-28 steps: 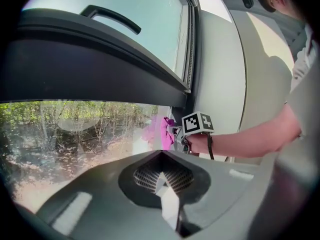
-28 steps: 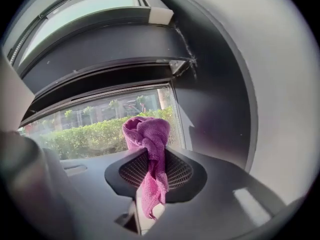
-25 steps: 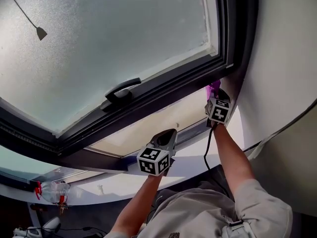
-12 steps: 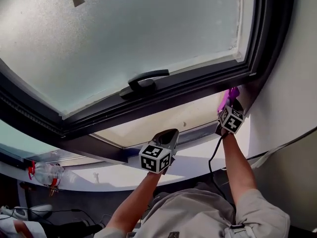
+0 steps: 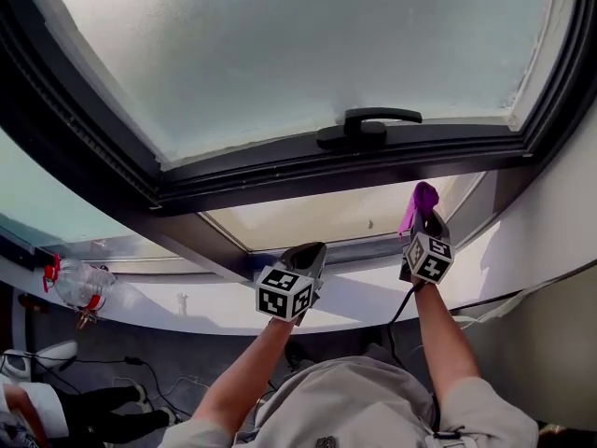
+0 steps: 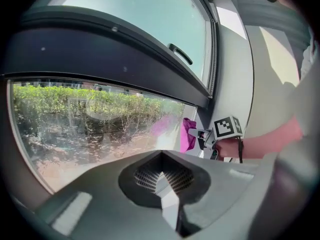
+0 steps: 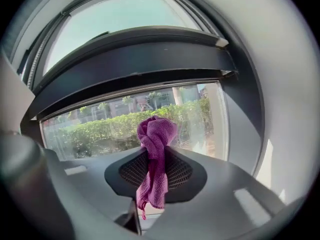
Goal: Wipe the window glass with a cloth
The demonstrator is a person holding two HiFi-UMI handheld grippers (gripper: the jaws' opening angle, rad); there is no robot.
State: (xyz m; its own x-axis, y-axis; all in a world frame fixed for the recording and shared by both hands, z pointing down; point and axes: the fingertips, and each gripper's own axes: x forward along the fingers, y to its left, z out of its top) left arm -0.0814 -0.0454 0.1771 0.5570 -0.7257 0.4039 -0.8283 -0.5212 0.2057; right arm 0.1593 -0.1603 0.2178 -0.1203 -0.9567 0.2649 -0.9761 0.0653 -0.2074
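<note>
My right gripper (image 5: 424, 215) is shut on a purple cloth (image 5: 417, 203), whose bunched top pokes out past the jaws toward the lower window glass (image 5: 326, 220). In the right gripper view the purple cloth (image 7: 154, 156) hangs between the closed jaws of the right gripper (image 7: 156, 161), in front of the lower window glass (image 7: 125, 121) with hedges beyond. My left gripper (image 5: 308, 258) is shut and empty, held below the lower pane's left half. The left gripper view shows the left gripper (image 6: 161, 175) closed, with the purple cloth (image 6: 188, 134) off to its right near the frame corner.
An upper frosted sash (image 5: 308, 45) with a dark handle (image 5: 368, 127) is tilted open over the lower pane. A dark frame (image 5: 187, 222) runs between them. A white sill (image 5: 224, 301) runs below. A plastic bottle (image 5: 76, 286) lies at far left. A white wall (image 5: 560, 222) is right.
The head view has swung, so the sash and handle now sit higher and more to the right. My right gripper with the cloth has come away from the right corner, leftward along the lower pane.
</note>
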